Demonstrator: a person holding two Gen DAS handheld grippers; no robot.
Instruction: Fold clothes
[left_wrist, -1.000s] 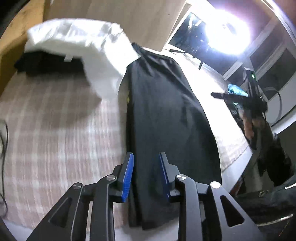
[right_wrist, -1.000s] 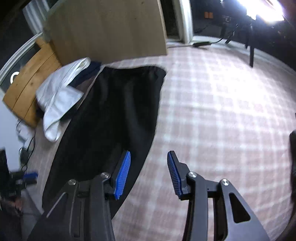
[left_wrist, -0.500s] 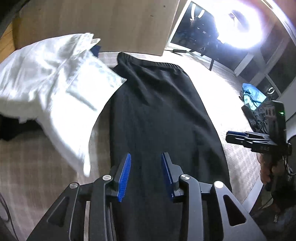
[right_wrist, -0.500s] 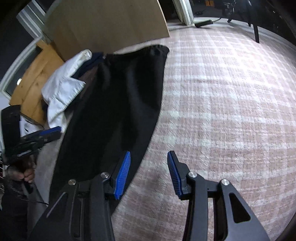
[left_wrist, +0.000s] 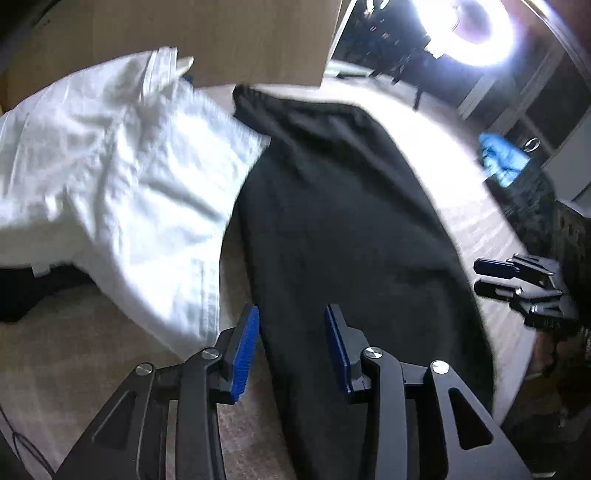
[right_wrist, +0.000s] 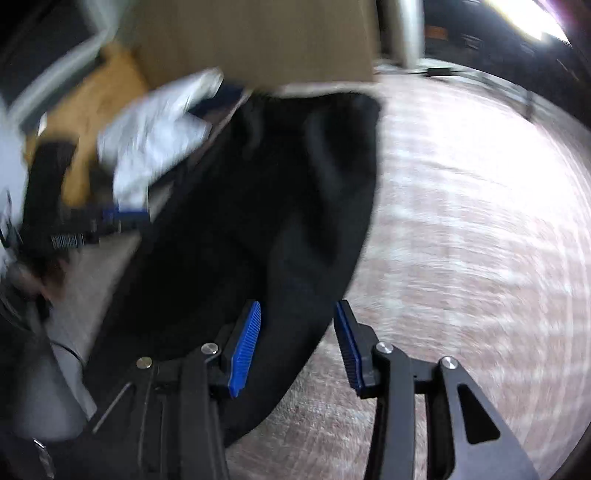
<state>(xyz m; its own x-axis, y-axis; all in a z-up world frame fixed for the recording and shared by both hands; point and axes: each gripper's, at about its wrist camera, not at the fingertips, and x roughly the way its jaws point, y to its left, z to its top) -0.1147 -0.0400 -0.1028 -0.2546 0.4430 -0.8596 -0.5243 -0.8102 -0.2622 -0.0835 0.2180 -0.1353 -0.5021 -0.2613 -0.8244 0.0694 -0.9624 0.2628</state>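
Left wrist view: the black garment (left_wrist: 343, 229) lies flat and lengthwise on the checked bed (left_wrist: 476, 206), its elastic waistband at the far end near the cardboard box (left_wrist: 192, 37), its hem toward the near edge. Laid out long like this, it is ready for a fold end to end. A white garment (left_wrist: 122, 177) sits crumpled beside it on the left, one corner overlapping the black cloth's far left edge, likely set aside for its own turn. The left claw (left_wrist: 291, 345) hangs over the near part of the black garment, jaws apart and holding nothing, lined up as if to take the left side of the hem. The right claw (left_wrist: 495, 277) shows at the bed's right edge, just off the cloth.

Right wrist view: blurred. The right claw (right_wrist: 297, 341) stands open and empty, straddling the garment's (right_wrist: 266, 221) right edge where black cloth meets the bed (right_wrist: 461, 229). That suits a pinch on the edge. The white garment (right_wrist: 155, 147) lies beyond, by the box (right_wrist: 258, 40).
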